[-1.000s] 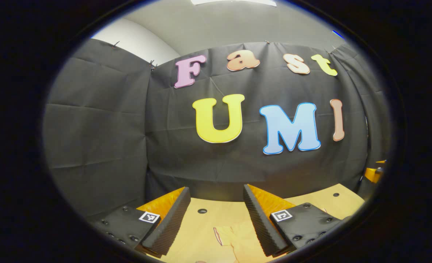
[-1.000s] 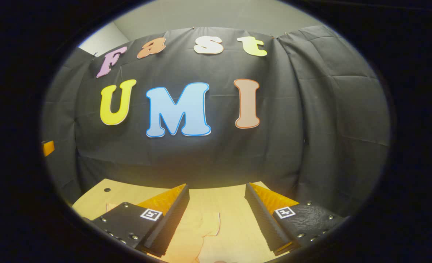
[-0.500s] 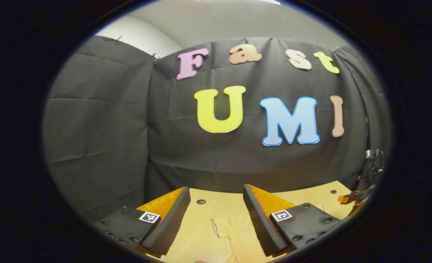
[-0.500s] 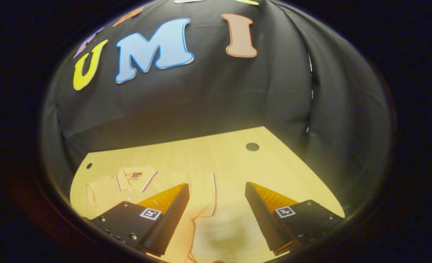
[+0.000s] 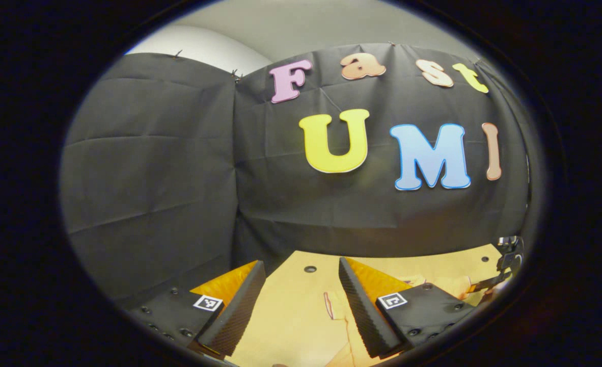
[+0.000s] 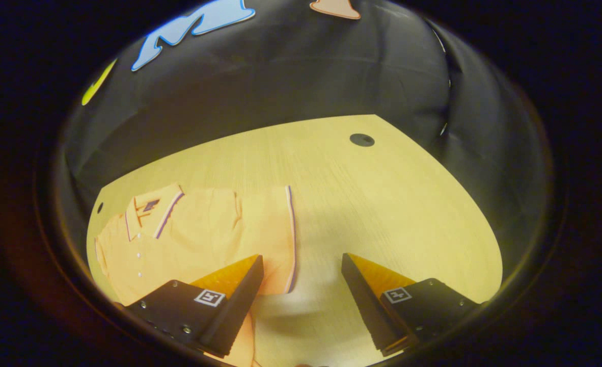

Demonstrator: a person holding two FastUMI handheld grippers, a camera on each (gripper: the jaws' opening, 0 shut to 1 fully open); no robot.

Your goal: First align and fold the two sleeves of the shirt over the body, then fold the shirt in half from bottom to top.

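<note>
An orange polo shirt [image 6: 189,234] lies flat on the light wooden table [image 6: 382,204], collar toward the far left in the right gripper view. Its sleeve [image 6: 268,229], edged with a striped cuff, spreads out to the right. My right gripper [image 6: 301,278] hovers open above the table, its left finger over the sleeve's lower part, nothing between the fingers. In the left gripper view my left gripper [image 5: 301,288] is open and held low, with the shirt's other sleeve cuff [image 5: 330,306] on the table between its fingers. The other gripper [image 5: 504,265] shows at the far right edge.
Black cloth walls close off the table on its far side and both flanks. Round dark holes [image 6: 361,139] [image 5: 309,268] mark the table's far corners. Bare wood stretches to the right of the shirt in the right gripper view.
The right gripper has tipped sharply downward, bringing the table and shirt into view, and stands nearer the sleeve. The left gripper has swung slightly leftward; both stay open.
</note>
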